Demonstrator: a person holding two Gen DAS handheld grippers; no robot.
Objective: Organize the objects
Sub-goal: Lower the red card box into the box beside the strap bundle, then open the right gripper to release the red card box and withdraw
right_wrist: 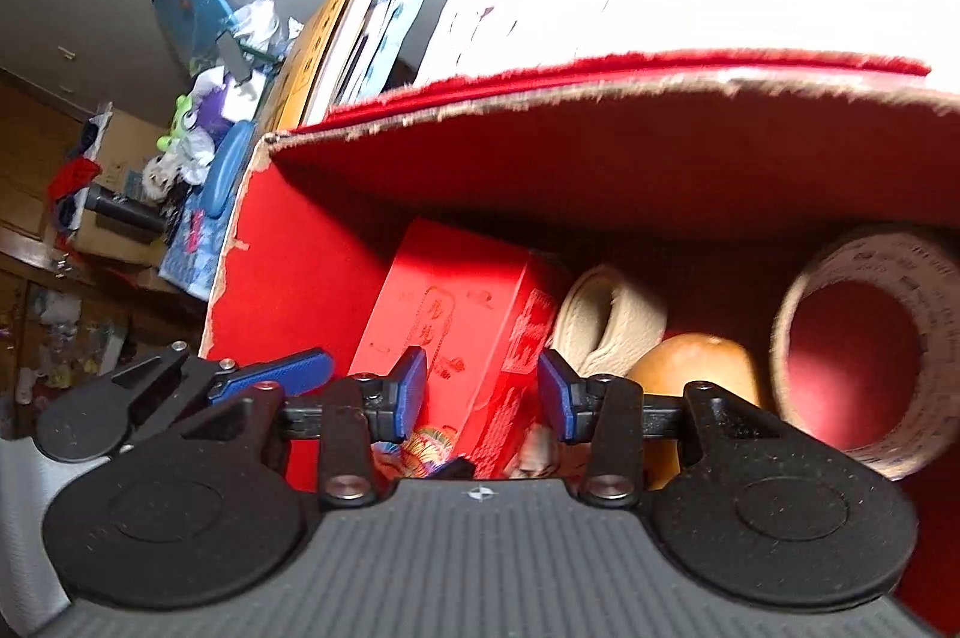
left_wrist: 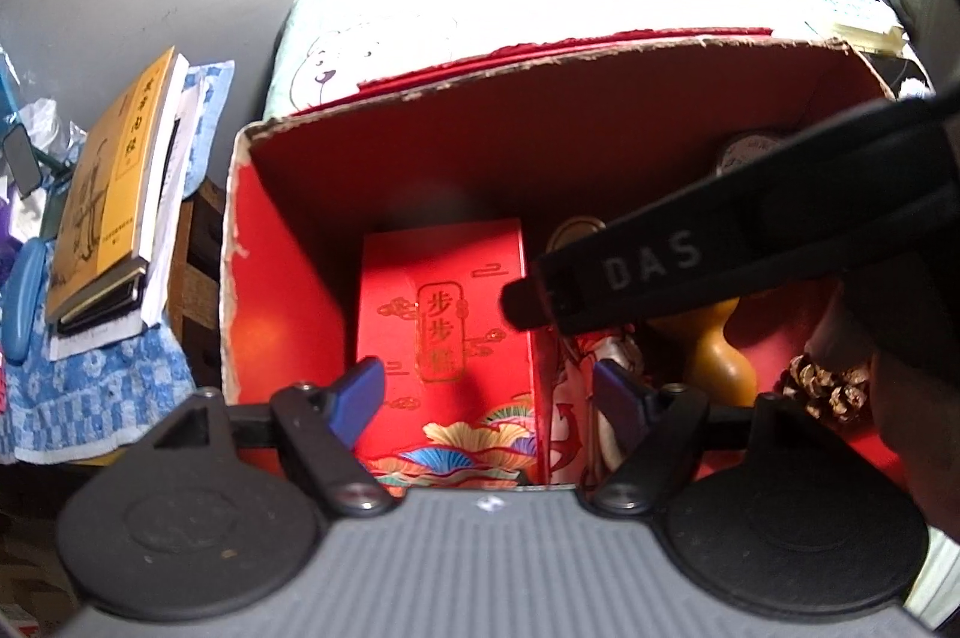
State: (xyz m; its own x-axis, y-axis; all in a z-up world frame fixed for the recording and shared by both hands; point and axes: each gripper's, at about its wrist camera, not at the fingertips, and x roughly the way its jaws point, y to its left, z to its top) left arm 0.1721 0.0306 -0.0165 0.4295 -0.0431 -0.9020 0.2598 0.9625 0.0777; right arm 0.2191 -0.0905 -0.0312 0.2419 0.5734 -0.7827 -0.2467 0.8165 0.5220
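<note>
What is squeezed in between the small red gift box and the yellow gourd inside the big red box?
A red-and-white patterned cloth item sits between the small red gift box and the gourd, best seen in the left wrist view.

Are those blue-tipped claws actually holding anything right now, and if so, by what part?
No, nothing is held. The left gripper and right gripper both hang open over the red cardboard box, above the small red gift box.
</note>
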